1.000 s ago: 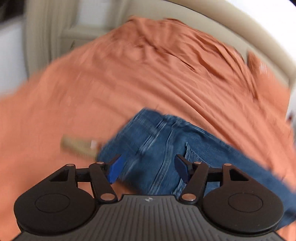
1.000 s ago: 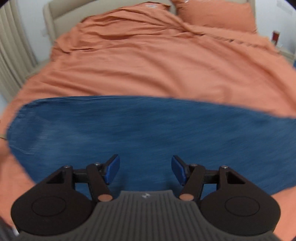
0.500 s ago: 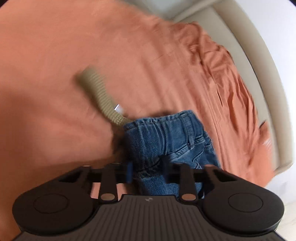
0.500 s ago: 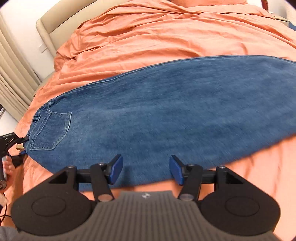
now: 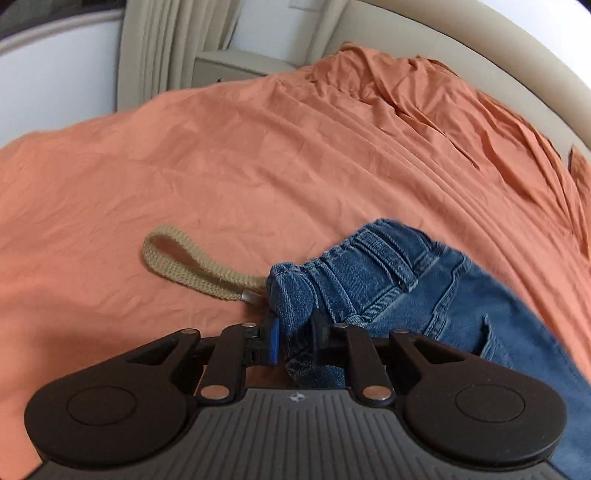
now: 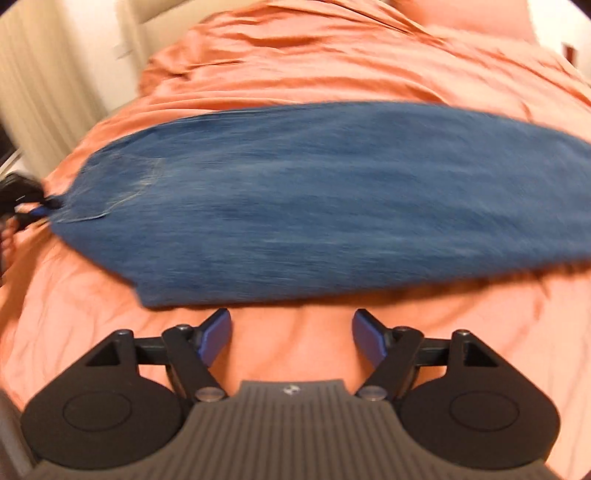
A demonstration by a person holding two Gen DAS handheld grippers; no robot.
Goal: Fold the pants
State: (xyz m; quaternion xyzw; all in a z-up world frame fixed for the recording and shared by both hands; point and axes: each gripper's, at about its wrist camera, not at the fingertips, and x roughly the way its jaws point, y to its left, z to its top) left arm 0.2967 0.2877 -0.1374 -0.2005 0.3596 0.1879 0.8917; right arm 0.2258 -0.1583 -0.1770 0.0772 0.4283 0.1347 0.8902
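Note:
Blue denim pants (image 6: pixel 314 199) lie stretched across an orange bed cover, waist end at the left. My left gripper (image 5: pixel 295 334) is shut on the bunched waistband corner of the pants (image 5: pixel 373 273); it also shows at the far left of the right wrist view (image 6: pixel 40 206). A beige knitted loop (image 5: pixel 192 264) sticks out from the waistband onto the cover. My right gripper (image 6: pixel 291 338) is open and empty, just off the near edge of the pants, over bare cover.
The orange cover (image 5: pixel 258 155) is wrinkled toward the beige headboard (image 5: pixel 480 70). Curtains (image 5: pixel 162 48) and a small cabinet (image 5: pixel 243 66) stand beyond the bed's far side. An orange pillow (image 6: pixel 461 18) lies at the head of the bed.
My left gripper closed on the waistband corner and has pulled it, the loop now lying flat. My right gripper has drawn back off the pants to their near edge.

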